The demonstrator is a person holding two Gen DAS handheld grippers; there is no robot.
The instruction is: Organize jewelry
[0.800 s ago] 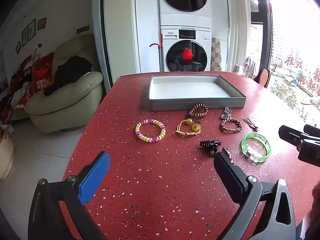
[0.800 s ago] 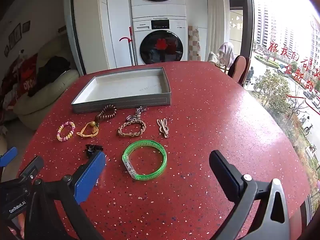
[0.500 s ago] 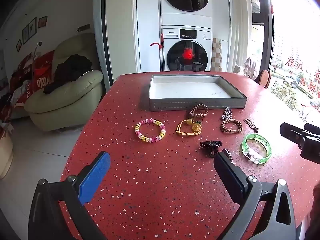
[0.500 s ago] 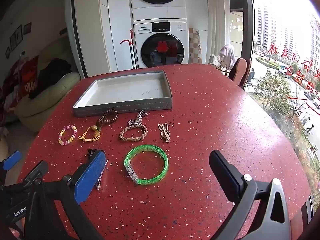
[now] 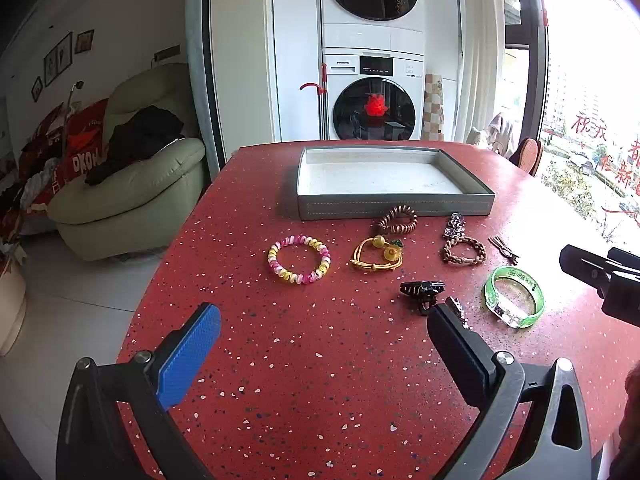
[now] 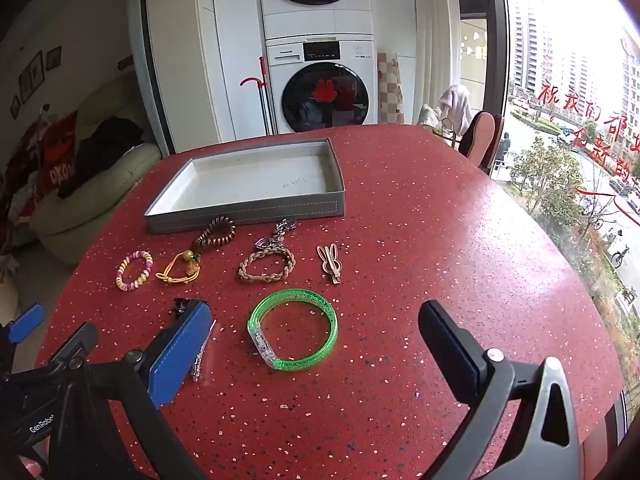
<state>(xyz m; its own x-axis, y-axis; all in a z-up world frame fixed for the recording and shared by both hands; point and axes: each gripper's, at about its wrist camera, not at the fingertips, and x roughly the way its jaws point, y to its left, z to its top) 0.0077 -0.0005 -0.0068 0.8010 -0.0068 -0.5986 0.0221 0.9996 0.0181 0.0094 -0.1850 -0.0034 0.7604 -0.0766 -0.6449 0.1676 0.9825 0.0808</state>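
Observation:
A grey tray stands empty at the back of the red table. In front of it lie a pink-yellow bead bracelet, a yellow cord bracelet, a brown coil tie, a braided bracelet, a bunny clip, a black claw clip and a green bangle. My left gripper is open and empty near the front edge. My right gripper is open around the bangle, above it.
A small silver clip lies by the right gripper's blue finger. A cream armchair stands left of the table, a washer and dryer stack behind it, a chair and a window at the right.
The right gripper has moved forward and slightly right toward the green bangle. The left gripper has barely moved. Both stay open.

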